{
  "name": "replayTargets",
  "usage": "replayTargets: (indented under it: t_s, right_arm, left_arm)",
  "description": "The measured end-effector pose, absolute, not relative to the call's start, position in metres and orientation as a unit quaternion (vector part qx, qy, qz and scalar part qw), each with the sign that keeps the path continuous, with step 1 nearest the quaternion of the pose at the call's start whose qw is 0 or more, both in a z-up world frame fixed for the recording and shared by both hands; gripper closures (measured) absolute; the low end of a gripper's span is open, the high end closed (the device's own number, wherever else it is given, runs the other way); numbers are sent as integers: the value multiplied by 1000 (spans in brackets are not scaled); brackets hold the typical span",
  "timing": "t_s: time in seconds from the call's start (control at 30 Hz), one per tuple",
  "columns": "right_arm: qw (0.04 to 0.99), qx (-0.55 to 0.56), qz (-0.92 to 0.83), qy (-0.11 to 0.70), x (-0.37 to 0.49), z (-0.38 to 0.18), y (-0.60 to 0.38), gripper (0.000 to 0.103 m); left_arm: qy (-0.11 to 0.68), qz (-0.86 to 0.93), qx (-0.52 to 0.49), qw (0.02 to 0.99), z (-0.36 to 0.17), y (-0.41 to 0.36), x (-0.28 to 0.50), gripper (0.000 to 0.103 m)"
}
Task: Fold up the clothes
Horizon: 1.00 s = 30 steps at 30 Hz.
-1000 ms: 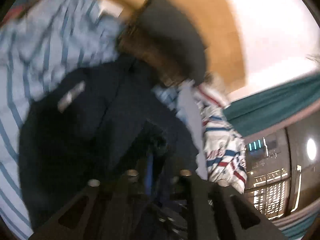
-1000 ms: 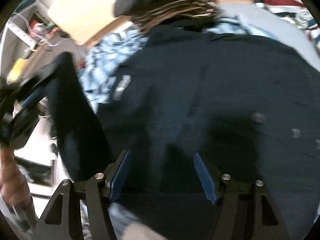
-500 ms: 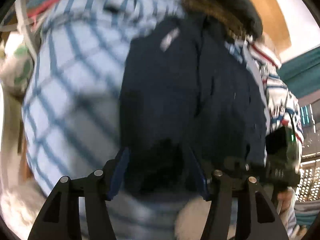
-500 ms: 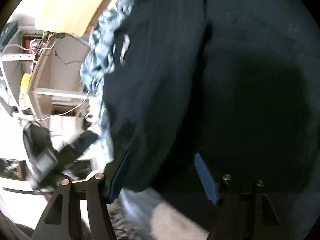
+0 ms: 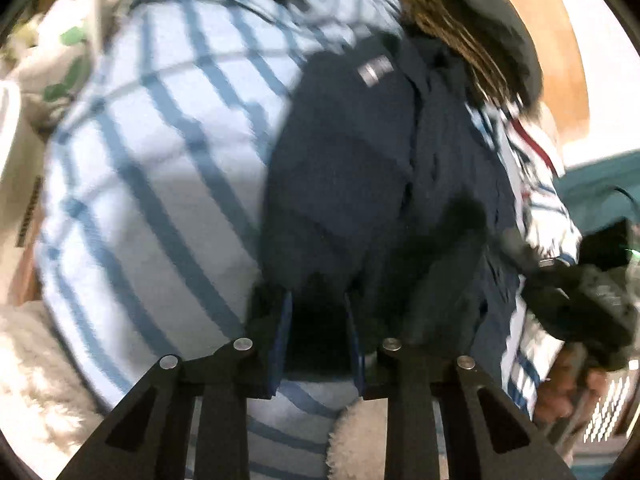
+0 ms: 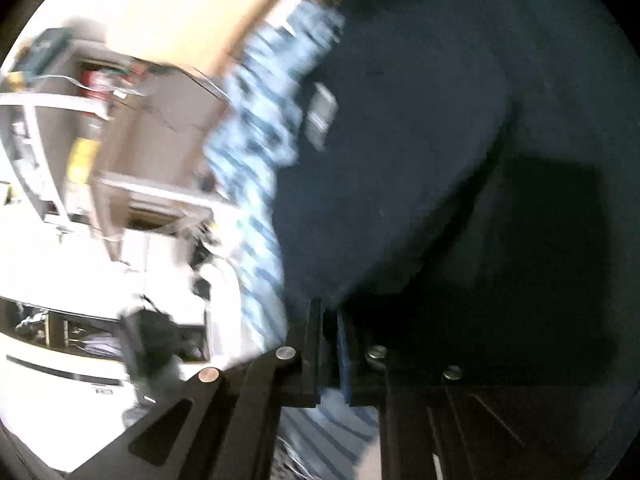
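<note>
**Both hand-held grippers pinch the navy garment's near hem**

Left hand-held gripper (image 5: 318,334) has just been closing; its narrow jaws hold the hem of the navy garment (image 5: 360,184), which lies on a blue-striped sheet (image 5: 152,184). Right hand-held gripper (image 6: 329,354) has just snapped nearly shut on the same hem's edge.

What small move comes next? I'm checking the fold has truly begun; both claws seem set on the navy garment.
Probably lift the near hem and carry it toward the collar: the left claw and right claw have just closed on the navy garment, lying on the checked sheet.
</note>
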State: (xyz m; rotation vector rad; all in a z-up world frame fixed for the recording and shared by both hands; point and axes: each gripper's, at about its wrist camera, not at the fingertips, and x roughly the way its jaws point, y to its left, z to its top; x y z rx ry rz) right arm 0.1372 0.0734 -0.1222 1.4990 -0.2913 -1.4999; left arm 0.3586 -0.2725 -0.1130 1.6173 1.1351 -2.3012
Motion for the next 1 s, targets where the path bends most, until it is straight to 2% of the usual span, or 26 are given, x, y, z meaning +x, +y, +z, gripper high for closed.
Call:
replayTargets:
  t_s: [0.1, 0.17, 0.23, 0.27, 0.3, 0.33, 0.43, 0.5, 0.67, 0.87, 1.0]
  right_arm:
    - [501, 575, -635, -123, 126, -90, 63, 93]
    - [498, 565, -647, -120, 118, -80, 55, 93]
    - [482, 566, -660, -111, 111, -76, 49, 79]
    - [464, 574, -667, -103, 111, -79, 53, 56]
    - [445, 583, -673, -95, 111, -84, 59, 38]
    - [425, 593, -678, -87, 112, -90, 66, 35]
    - [346, 653, -670, -66, 113, -129, 89, 33]
    - [351, 685, -634, -78, 122, -149, 93, 35]
    - [394, 743, -529, -110, 148, -191, 93, 36]
    - [462, 716, -511, -118, 142, -177, 36, 35]
    - [480, 686, -533, -119, 134, -166, -9, 31]
  left_arm:
    - [395, -762, 506, 78, -105, -286, 362, 74]
    - [389, -773, 495, 77, -99, -286, 361, 58]
    - [380, -784, 484, 76, -92, -285, 360, 50]
    - [346, -798, 487, 72, -85, -280, 362, 50]
    - [311, -811, 490, 67, -79, -274, 364, 50]
    - [270, -823, 497, 59, -76, -263, 364, 50]
    - [138, -844, 518, 17, -72, -224, 365, 49]
    - [97, -850, 517, -12, -73, -205, 368, 49]
    - [110, -858, 502, -19, -80, -191, 370, 49]
    - [107, -847, 521, 7, -98, -196, 380, 49]
    - [111, -852, 511, 32, -104, -201, 380, 49]
